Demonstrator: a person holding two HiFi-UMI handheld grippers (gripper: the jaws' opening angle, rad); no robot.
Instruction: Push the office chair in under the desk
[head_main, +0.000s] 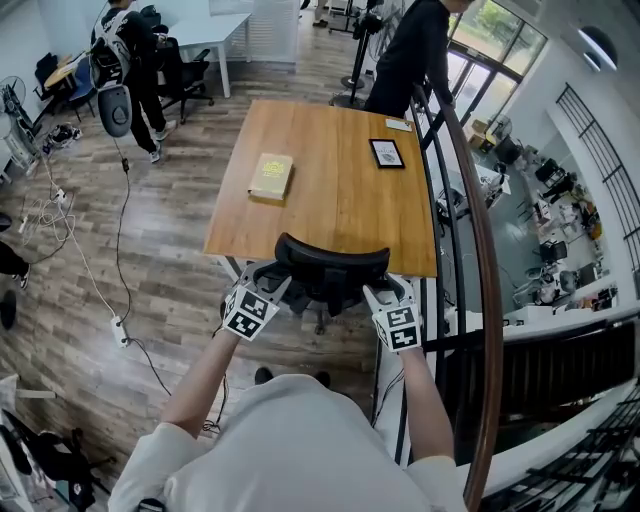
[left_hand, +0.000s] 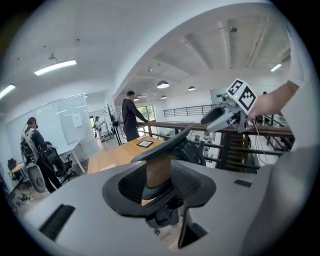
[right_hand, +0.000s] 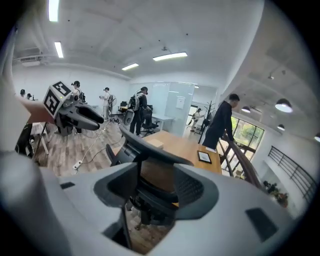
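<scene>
A black office chair (head_main: 330, 265) stands at the near edge of the wooden desk (head_main: 335, 200), with its curved back towards me. My left gripper (head_main: 272, 288) is at the left end of the chair's back and my right gripper (head_main: 378, 292) at the right end. In the left gripper view the jaws (left_hand: 159, 185) stand apart, and the chair's back (left_hand: 165, 145) shows in the gap. The right gripper's jaws (right_hand: 157, 187) are apart too, with the chair's back (right_hand: 150, 147) between and beyond them. I see no pad pressing on the chair.
A tan book (head_main: 271, 175) and a dark tablet (head_main: 387, 153) lie on the desk. A stair railing (head_main: 470, 200) runs close along the desk's right side. One person (head_main: 405, 50) stands at the far end, another (head_main: 135, 60) at the far left. A cable (head_main: 120, 250) crosses the floor.
</scene>
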